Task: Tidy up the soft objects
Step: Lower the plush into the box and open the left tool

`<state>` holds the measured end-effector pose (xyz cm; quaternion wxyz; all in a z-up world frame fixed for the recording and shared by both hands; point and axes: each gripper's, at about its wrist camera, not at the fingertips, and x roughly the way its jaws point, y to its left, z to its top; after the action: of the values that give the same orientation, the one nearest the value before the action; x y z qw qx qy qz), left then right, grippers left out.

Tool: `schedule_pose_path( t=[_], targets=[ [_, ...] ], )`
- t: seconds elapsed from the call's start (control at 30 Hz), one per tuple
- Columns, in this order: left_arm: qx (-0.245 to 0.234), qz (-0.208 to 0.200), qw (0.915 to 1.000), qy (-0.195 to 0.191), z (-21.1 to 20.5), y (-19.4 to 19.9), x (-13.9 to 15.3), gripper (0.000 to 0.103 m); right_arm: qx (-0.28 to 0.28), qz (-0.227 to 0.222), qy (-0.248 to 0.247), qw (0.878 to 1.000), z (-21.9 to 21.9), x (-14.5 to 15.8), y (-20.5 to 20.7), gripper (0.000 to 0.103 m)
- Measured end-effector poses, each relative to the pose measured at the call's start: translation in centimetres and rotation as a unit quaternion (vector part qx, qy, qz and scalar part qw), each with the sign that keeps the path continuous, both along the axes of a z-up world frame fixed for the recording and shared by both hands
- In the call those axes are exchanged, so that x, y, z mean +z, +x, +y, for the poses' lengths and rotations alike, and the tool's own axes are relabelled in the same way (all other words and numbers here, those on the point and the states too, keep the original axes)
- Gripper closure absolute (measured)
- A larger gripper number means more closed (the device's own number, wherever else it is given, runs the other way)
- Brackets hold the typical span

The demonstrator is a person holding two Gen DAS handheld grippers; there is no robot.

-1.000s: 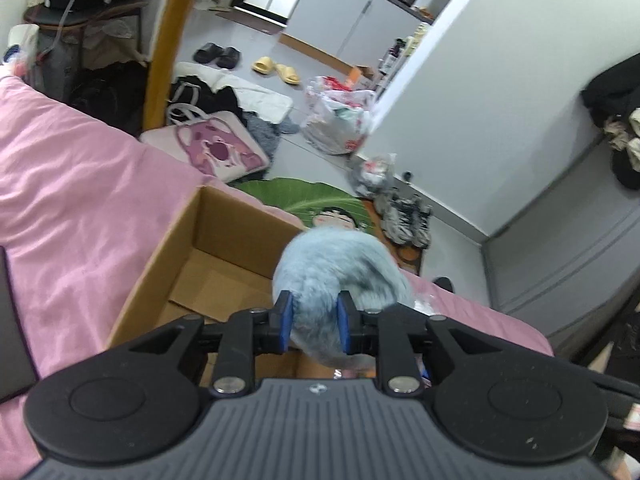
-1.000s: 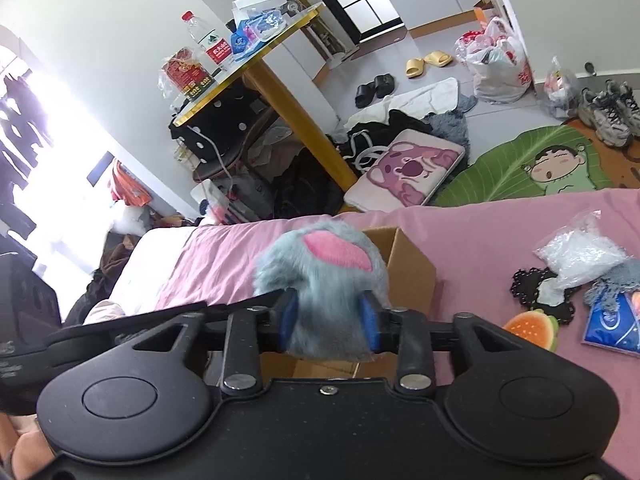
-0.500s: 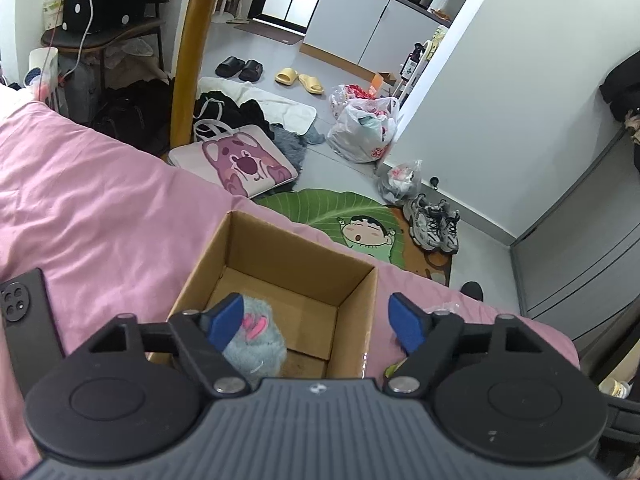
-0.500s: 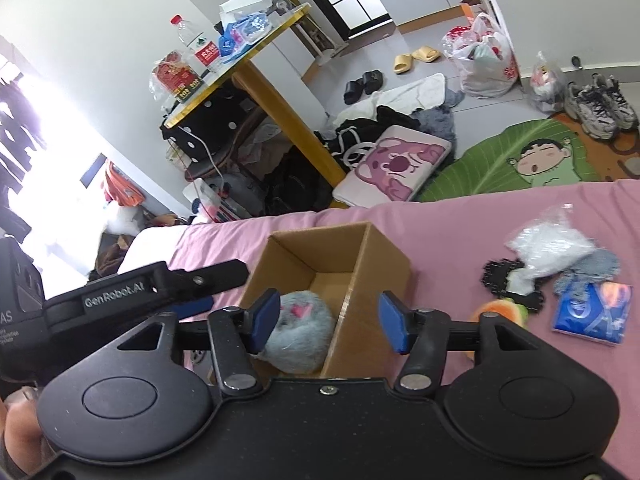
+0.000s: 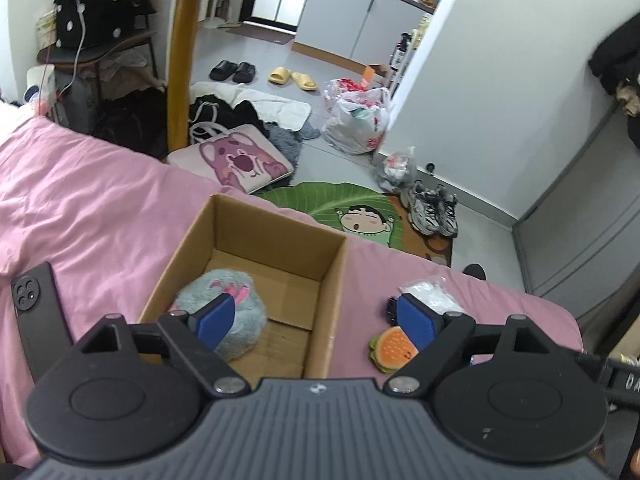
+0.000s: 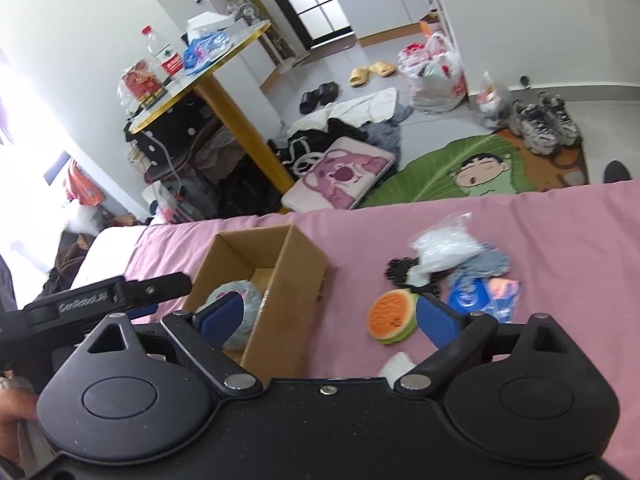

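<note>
I have just let go of the grey furry toy [image 5: 222, 314], which now lies inside the cardboard box [image 5: 334, 280], so one soft thing is stowed. Both my left gripper [image 5: 316, 320] and right gripper [image 6: 328, 316] hang above the box, spread wide and empty. The watermelon plush [image 6: 392, 316] waits just right of the box.

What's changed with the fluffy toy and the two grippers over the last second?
Both grippers, left and right, let go of the grey fluffy toy and opened wide; it dropped into the cardboard box. Both then pulled up and back. The box and watermelon-slice toy stayed put on the pink sheet.
</note>
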<state>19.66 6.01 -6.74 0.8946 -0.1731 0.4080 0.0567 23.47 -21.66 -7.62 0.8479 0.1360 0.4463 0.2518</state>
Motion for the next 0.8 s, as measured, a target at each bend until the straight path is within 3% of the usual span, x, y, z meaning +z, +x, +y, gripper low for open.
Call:
schedule_pose_path(
  t=[0.13,0.27,0.8],
  targets=[
    [-0.025,0.004,0.9996,-0.010,-1.5,-0.4,0.7,0.009,-0.017,0.001,0.003,1.000,-1.7,0.3,0.1,0.005],
    [-0.037,-0.004,0.9991,0.019,-3.3,-1.0,1.4,0.008,-0.033,-0.002,0.000,0.999,-3.2,0.3,0.3,0.002],
    [-0.041,0.010,0.9988,0.026,-8.2,-0.5,1.4,0.008,-0.082,0.020,0.012,0.996,-8.1,-1.3,0.1,0.001]
  ],
)
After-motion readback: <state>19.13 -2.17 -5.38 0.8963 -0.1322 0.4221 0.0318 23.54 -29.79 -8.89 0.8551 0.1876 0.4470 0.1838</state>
